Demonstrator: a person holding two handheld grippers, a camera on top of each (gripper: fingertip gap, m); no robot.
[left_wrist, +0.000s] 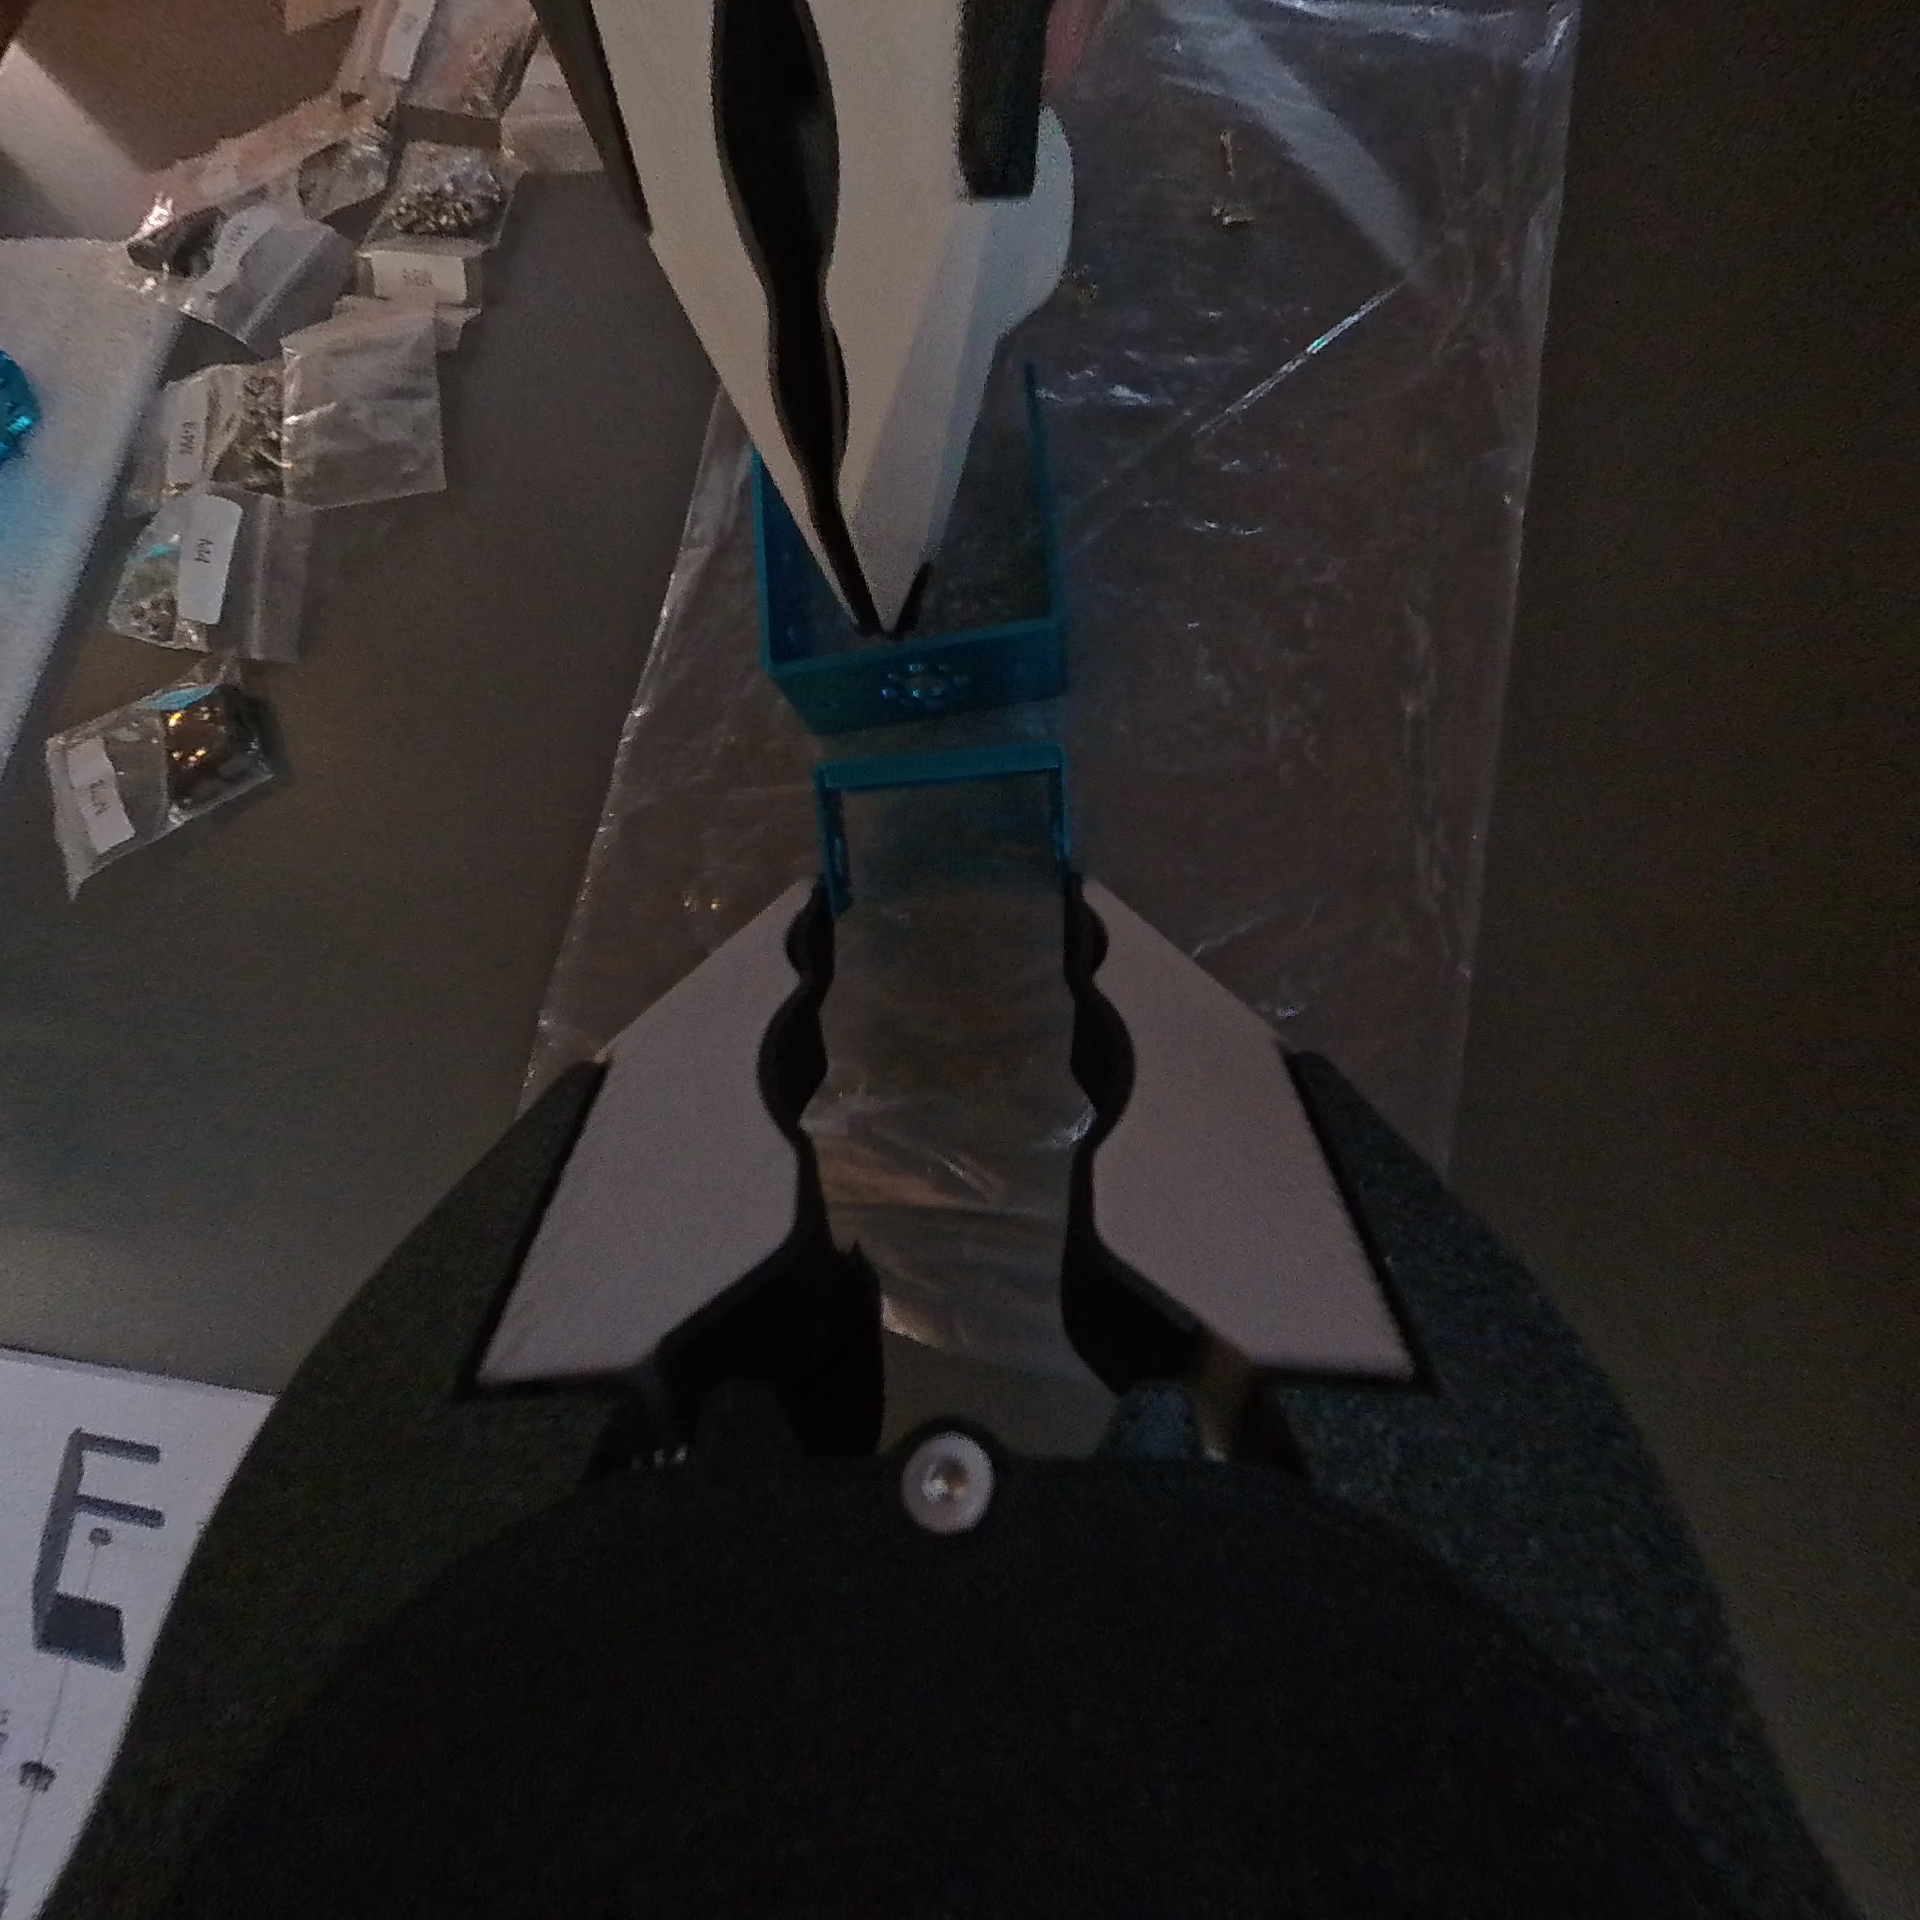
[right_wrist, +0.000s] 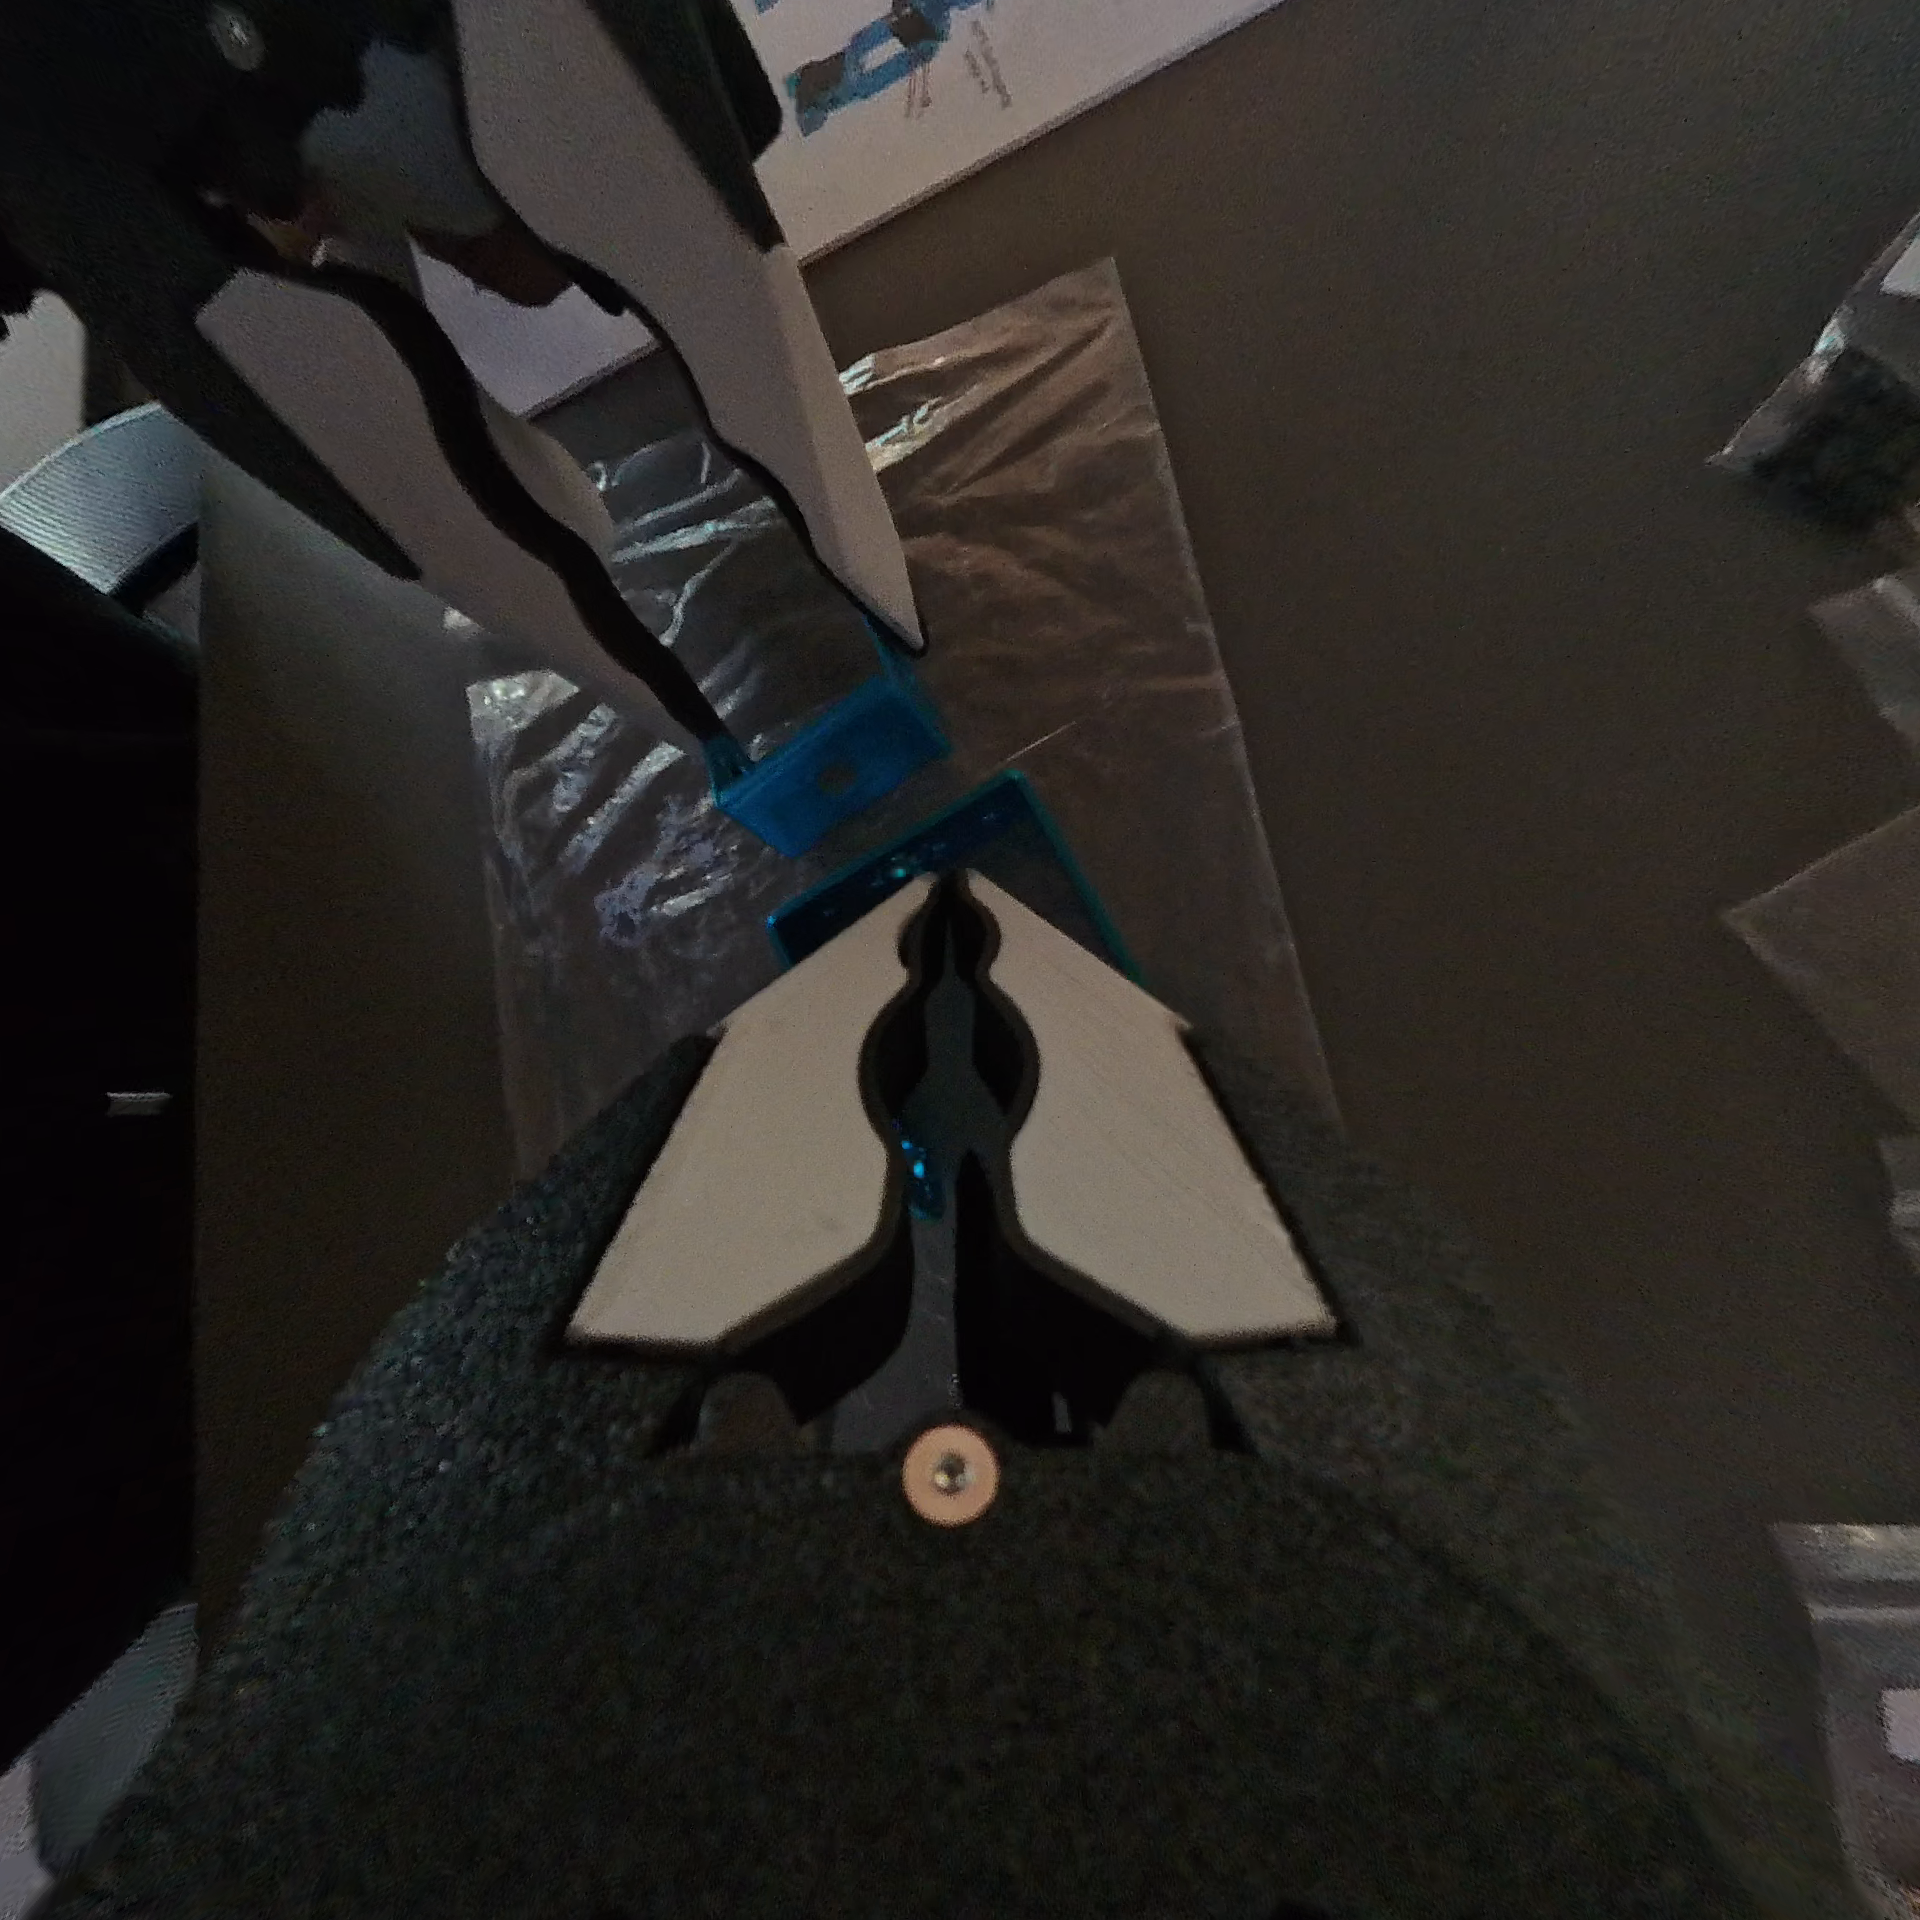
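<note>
My left gripper (left_wrist: 948, 891) is shut on a small blue U-shaped bracket (left_wrist: 940, 774). One pad presses on each of its two legs from outside, and its crossbar points away from me. The right wrist view shows the same bracket (right_wrist: 831, 774) between those fingers. Just beyond it a larger blue U-shaped bracket (left_wrist: 920, 681) lies over a clear plastic bag (left_wrist: 1299, 623), crossbar facing the small one. My right gripper (right_wrist: 951, 881) is shut. Its tips stand inside the larger bracket (right_wrist: 935, 857) at the crossbar's holes, and it also shows in the left wrist view (left_wrist: 883, 623). I cannot tell whether anything tiny is pinched.
Several small plastic bags of hardware (left_wrist: 312, 436) lie at the upper left beside a cardboard box (left_wrist: 156, 73). A white printed sheet (left_wrist: 94, 1538) lies at the lower left and also shows in the right wrist view (right_wrist: 935, 135). More bags (right_wrist: 1839, 436) lie at the right. Left tips to right tips: about 5 centimetres.
</note>
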